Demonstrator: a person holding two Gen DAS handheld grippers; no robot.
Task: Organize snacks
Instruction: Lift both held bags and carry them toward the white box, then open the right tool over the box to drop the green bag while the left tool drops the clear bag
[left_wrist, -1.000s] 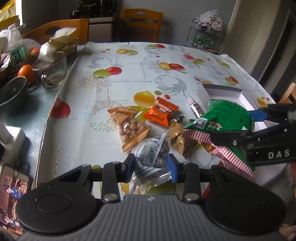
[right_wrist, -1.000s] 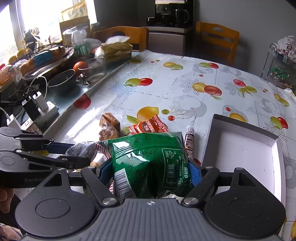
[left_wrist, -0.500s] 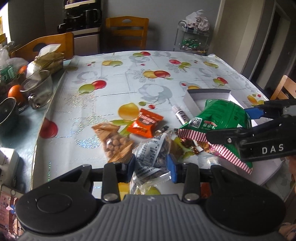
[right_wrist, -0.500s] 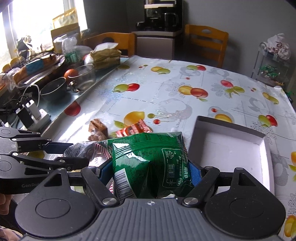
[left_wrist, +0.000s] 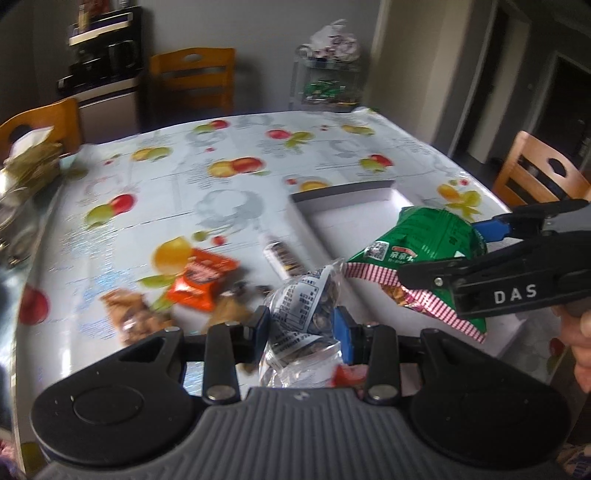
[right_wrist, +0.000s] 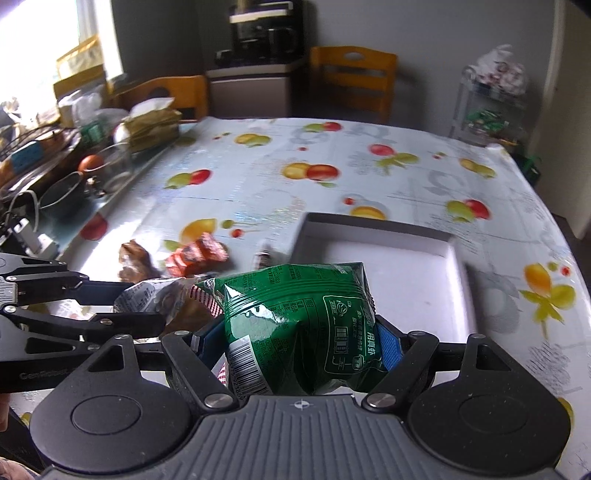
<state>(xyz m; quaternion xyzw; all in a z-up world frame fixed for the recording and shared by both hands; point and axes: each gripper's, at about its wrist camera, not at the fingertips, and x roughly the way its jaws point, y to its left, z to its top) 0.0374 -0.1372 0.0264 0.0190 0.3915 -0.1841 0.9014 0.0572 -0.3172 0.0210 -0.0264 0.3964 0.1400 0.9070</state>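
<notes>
left gripper (left_wrist: 301, 323) w/ blue pads clamped narrow on clear pack (left_wrist: 303, 306), held off table (left_wrist: 229, 192). right gripper (right_wrist: 299, 332) jaws wide, pads pressing both sides of green bag (right_wrist: 299, 325), bag raised over near edge of white tray (right_wrist: 388, 273). tray lies on fruit-print cloth, right of loose snacks: orange pack (left_wrist: 201, 278), brown nut pack (left_wrist: 129, 314), dark tube (left_wrist: 282, 258) just beside tray wall. grippers side by side, apart.
</notes>
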